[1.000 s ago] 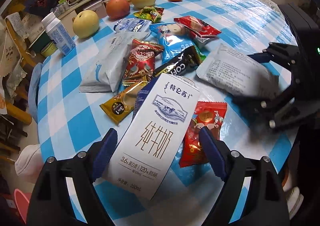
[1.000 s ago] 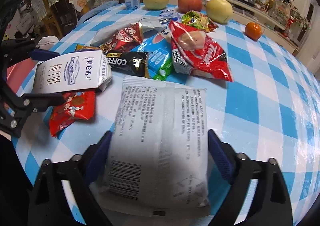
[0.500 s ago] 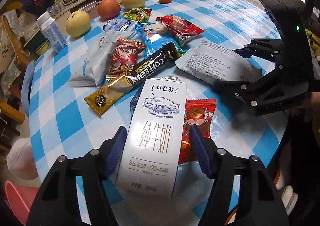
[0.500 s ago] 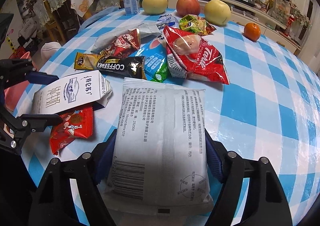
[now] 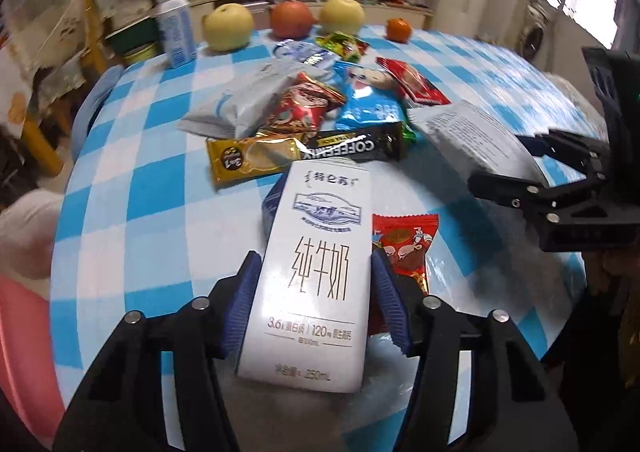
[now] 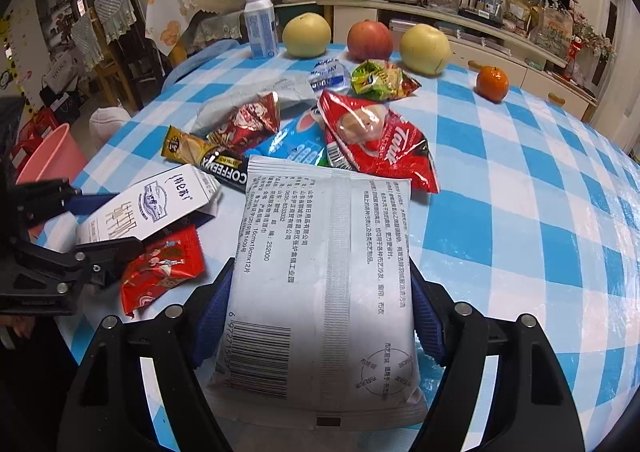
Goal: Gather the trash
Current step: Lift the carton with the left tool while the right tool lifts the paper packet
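Observation:
A white milk carton [image 5: 324, 212] lies flat on the blue-checked table [image 5: 132, 180], partly over a red candy wrapper [image 5: 404, 244]. My left gripper [image 5: 315, 258] straddles the carton's near end. Its jaws are closing, and the blue pads [image 5: 248, 292] touch both long sides. In the right wrist view the same gripper [image 6: 120, 222] shows at the left edge, around the carton [image 6: 152, 208]. A flat white printed pack [image 6: 320, 252] sits between the fingers of my right gripper [image 6: 320, 272], whose pads [image 6: 212, 312] press its two edges. That gripper [image 5: 500, 160] and pack [image 5: 468, 132] also appear at the right of the left wrist view.
More wrappers lie in a heap mid-table: a coffee sachet [image 5: 352, 146], a red snack bag [image 6: 372, 136], a blue packet [image 5: 368, 104]. Fruit [image 6: 370, 40] and a small milk bottle [image 6: 260, 24] stand at the far edge. A pink bin [image 6: 48, 156] stands beside the table.
My left jaws narrowed from well clear of the carton to touching its sides, and the gripper rolled so the carton lies straight. My right jaws drew in against the white pack.

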{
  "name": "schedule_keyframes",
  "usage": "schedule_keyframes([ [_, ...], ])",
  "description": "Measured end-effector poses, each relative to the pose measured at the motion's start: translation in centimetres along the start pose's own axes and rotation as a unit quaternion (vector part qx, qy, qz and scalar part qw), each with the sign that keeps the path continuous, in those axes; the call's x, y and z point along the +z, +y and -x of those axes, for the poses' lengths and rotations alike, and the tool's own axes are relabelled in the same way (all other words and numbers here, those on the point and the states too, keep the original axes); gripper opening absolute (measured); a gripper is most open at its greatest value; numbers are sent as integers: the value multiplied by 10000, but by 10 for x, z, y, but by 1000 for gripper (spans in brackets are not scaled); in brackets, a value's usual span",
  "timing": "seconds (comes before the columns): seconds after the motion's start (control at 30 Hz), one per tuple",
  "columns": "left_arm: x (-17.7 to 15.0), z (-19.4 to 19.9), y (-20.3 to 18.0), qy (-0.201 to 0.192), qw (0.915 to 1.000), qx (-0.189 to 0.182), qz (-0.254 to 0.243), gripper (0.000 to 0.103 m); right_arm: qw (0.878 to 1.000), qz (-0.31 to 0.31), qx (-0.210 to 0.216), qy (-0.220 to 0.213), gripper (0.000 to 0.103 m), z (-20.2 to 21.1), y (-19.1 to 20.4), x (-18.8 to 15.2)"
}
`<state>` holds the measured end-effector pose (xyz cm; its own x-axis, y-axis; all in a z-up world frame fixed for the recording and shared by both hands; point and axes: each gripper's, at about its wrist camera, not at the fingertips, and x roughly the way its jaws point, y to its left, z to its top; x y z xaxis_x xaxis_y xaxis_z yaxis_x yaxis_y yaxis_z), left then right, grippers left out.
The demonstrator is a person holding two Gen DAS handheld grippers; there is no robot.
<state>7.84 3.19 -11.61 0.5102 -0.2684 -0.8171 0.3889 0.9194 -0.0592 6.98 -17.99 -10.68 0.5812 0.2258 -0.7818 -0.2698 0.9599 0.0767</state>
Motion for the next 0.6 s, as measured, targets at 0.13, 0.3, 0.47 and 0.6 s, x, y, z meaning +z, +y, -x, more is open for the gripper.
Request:
schedule_keyframes([
  [0.13,-4,4,9,-226,9974,34,681,54,9999,-93,67,-110,77,7,-3,3],
  [0.3,-7,8,25,-445,9894,3,1386,54,9991,-273,246,-233,77,14,-5,5],
  [0.47,-9,22,41,-779,9807,-19,1793,54,9964,-525,563,-345,77,21,-9,7],
  [0.6,-6,41,54,-1122,9737,-52,1983,54,9932,-727,817,-390,77,25,-9,10],
])
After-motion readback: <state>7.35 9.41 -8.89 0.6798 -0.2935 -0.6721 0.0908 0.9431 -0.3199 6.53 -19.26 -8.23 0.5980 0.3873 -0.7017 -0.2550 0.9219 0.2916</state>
